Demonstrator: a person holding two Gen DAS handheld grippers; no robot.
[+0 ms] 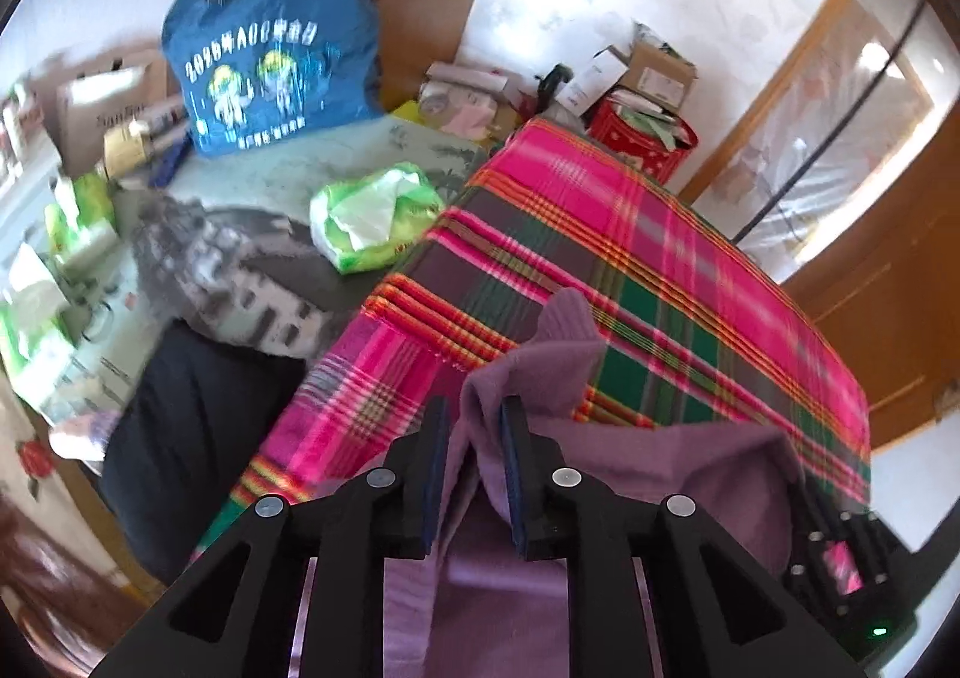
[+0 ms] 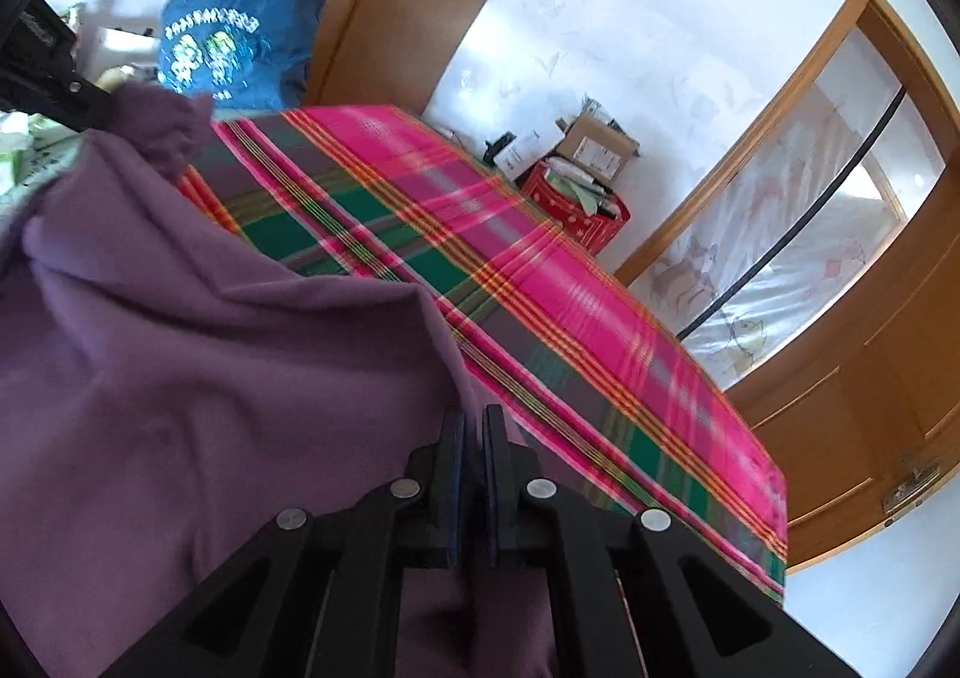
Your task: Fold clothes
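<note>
- Left gripper (image 1: 474,426): jaws slightly parted, with a fold of the purple garment (image 1: 660,456) standing between them; the pads do not visibly press on it.
- Right gripper (image 2: 474,438): jaws nearly closed, pinching an edge of the purple garment (image 2: 210,348).
- Plaid cloth (image 1: 630,258): pink, green and orange, covers the tabletop; the garment lies bunched on its near end.
- Blue bag (image 1: 270,60): stands beyond, well apart from the garment.
- Green packet (image 1: 372,216): lies just beside the plaid cloth.
</note>
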